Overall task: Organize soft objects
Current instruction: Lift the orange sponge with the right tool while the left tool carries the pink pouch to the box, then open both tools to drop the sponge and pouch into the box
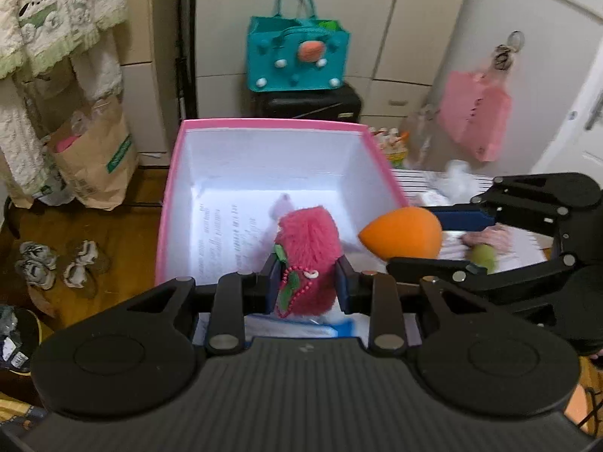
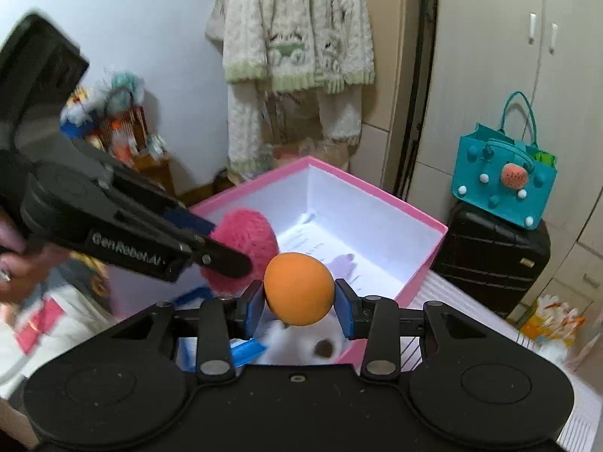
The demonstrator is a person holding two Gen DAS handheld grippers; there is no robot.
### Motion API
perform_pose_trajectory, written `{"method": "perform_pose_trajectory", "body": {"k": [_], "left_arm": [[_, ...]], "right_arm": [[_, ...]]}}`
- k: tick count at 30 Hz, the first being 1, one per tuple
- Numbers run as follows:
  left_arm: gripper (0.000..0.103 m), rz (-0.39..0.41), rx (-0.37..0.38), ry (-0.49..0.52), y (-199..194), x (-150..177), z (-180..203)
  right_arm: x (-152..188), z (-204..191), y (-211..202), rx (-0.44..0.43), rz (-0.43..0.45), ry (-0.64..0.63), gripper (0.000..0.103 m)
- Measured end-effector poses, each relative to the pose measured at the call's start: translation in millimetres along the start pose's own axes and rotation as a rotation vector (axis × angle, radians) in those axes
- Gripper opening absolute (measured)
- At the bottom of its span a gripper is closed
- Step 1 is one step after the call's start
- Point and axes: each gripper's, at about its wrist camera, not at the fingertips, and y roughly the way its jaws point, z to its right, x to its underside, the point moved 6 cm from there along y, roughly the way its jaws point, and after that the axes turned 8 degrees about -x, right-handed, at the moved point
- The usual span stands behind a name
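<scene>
At the far left of the left wrist view, small shoes [image 1: 56, 263] sit on the wooden floor [image 1: 113, 233] beside a brown paper bag [image 1: 94, 158]. Next comes the left gripper [image 1: 307, 282], its blue pads clamped on a fuzzy pink plush toy [image 1: 307, 252]. The toy's long axis runs forward along the fingers, its rounded end pointing into the pink box [image 1: 264, 124]; it hangs over the near edge of the box's white interior. A pink bead string and green felt leaves trail down its side. Further right, the right gripper [image 1: 410, 237] pinches an orange egg-shaped sponge [image 1: 401, 233] over the box's right wall, long axis lying sideways, narrow tip pointing left toward the plush. The sponge is smooth and matte. A striped cloth [image 1: 414, 180] covers the surface beside the box. Behind, a teal bag [image 1: 297, 56] rests on a black suitcase [image 1: 309, 103] against cream cabinets [image 1: 377, 19].
</scene>
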Motion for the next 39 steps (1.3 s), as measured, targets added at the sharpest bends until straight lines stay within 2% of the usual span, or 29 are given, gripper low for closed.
{"method": "perform_pose_trajectory", "body": {"k": [3, 9, 13, 16, 18, 22, 23, 24, 27, 34, 39], "left_arm": [[0.029, -0.026, -0.022, 0.033, 23.3, -8.1, -6.1], [0.029, -0.077, -0.06, 0.113, 58.7, -20.2, -8.8], [0.03, -0.084, -0.092, 0.13, 75.7, -27.5, -9.1], [0.029, -0.063, -0.128, 0.156, 82.7, -33.9, -8.7], [0.03, -0.047, -0.142, 0.172, 85.0, -36.4, -7.4], [0.037, -0.054, -0.113, 0.173, 87.7, -38.3, -4.1], [0.043, -0.048, -0.12, 0.174, 88.0, -39.1, -4.4], [0.045, -0.034, -0.135, 0.179, 86.5, -39.4, -4.5], [0.051, 0.012, -0.16, 0.215, 75.7, -39.4, -2.6], [0.052, 0.085, -0.104, 0.228, 29.3, -34.4, -3.7], [0.052, 0.085, -0.037, 0.211, -5.8, -26.6, -0.1]], "right_arm": [[-4.9, 11.6, 24.5, 0.046, -0.042, -0.045, 0.045], [-11.2, 29.3, 64.6, 0.078, -0.139, -0.091, 0.045], [-12.1, 34.9, 87.8, 0.101, -0.202, -0.119, 0.045], [-12.0, 39.9, 100.8, 0.167, -0.243, -0.144, 0.045], [-12.4, 41.1, 104.6, 0.172, -0.252, -0.142, 0.045], [-13.8, 40.6, 110.0, 0.156, -0.262, -0.138, 0.046], [-13.8, 39.9, 111.3, 0.158, -0.263, -0.14, 0.047], [-13.0, 39.1, 111.2, 0.159, -0.264, -0.141, 0.053], [-13.3, 39.6, 105.1, 0.151, -0.234, -0.128, 0.058], [-11.7, 33.6, 63.1, 0.115, -0.13, -0.054, 0.059], [-8.7, 25.3, 25.0, 0.085, -0.065, 0.015, 0.059]]}}
